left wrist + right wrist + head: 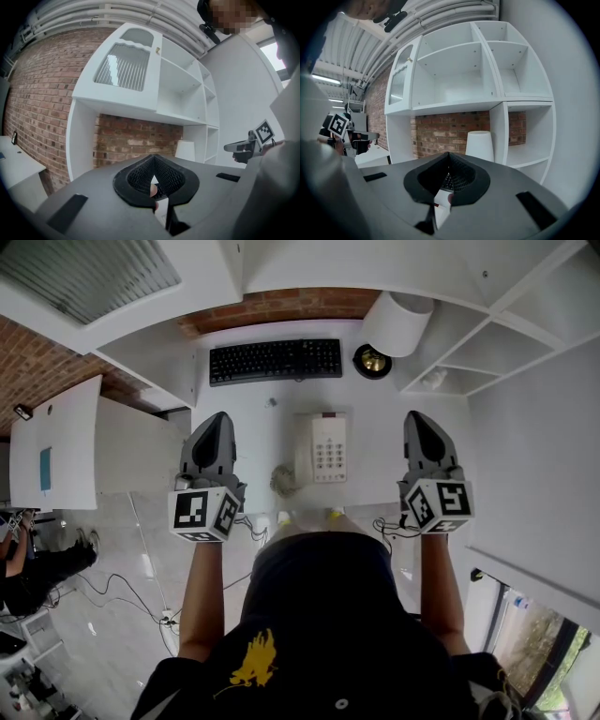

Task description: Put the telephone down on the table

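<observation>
Left hand-held gripper (218, 423), right hand-held gripper (419, 420): both shut, empty. Telephone (323, 448) centre frame between them, resting on surface (272, 432). Looks already down; open jaws before regrasping.

Both closed, empty: left claw (220, 420), right claw (418, 418); forearms (201, 596) extended forward.

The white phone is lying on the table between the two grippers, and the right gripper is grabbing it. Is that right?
No. The phone does lie on the table between the left gripper and the right gripper, but the right one is not grabbing it. The head view shows it off to the phone's side, shut with nothing in it.
</observation>
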A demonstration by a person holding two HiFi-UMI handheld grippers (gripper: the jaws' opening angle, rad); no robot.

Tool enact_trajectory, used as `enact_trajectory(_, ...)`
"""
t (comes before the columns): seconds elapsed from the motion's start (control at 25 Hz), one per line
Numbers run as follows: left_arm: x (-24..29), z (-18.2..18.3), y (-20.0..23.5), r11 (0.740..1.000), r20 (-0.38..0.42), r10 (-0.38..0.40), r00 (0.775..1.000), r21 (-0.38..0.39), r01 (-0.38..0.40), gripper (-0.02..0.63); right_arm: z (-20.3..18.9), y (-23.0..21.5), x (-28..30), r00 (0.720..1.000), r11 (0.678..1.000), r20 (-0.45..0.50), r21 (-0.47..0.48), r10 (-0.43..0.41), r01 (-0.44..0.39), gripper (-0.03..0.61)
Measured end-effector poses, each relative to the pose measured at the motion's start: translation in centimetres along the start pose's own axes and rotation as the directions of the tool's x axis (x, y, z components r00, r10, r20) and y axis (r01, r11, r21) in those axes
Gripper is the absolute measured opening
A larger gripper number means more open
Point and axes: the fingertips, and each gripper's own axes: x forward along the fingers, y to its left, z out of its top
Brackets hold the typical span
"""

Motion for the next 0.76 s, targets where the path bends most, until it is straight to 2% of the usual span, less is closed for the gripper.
enact_trajectory(0.16,1.5,1.6,-1.5,1.0,0.042,-0.031,0.999,-0.001,0.032,0.017,0.0,0.7,0.3,1.0,1.0,0.001,-0.001,0.018,-0.018,-0.002)
enact_trajectory(0.36,2.2,2.6,-3.3,0.995,0.047,-0.077,0.996,0.062,0.074,0.017,0.1,1.3,0.6,1.0,1.0,0.005,-0.004,0.026,-0.026,-0.002)
enact_trajectory(0.76,1.9,-0.2,-3.5,0.996,-0.004,-0.093,0.996,-0.007,0.093,0.017,0.2,1.8,1.0,0.999,0.998,0.003,-0.027,0.055,-0.054,-0.002)
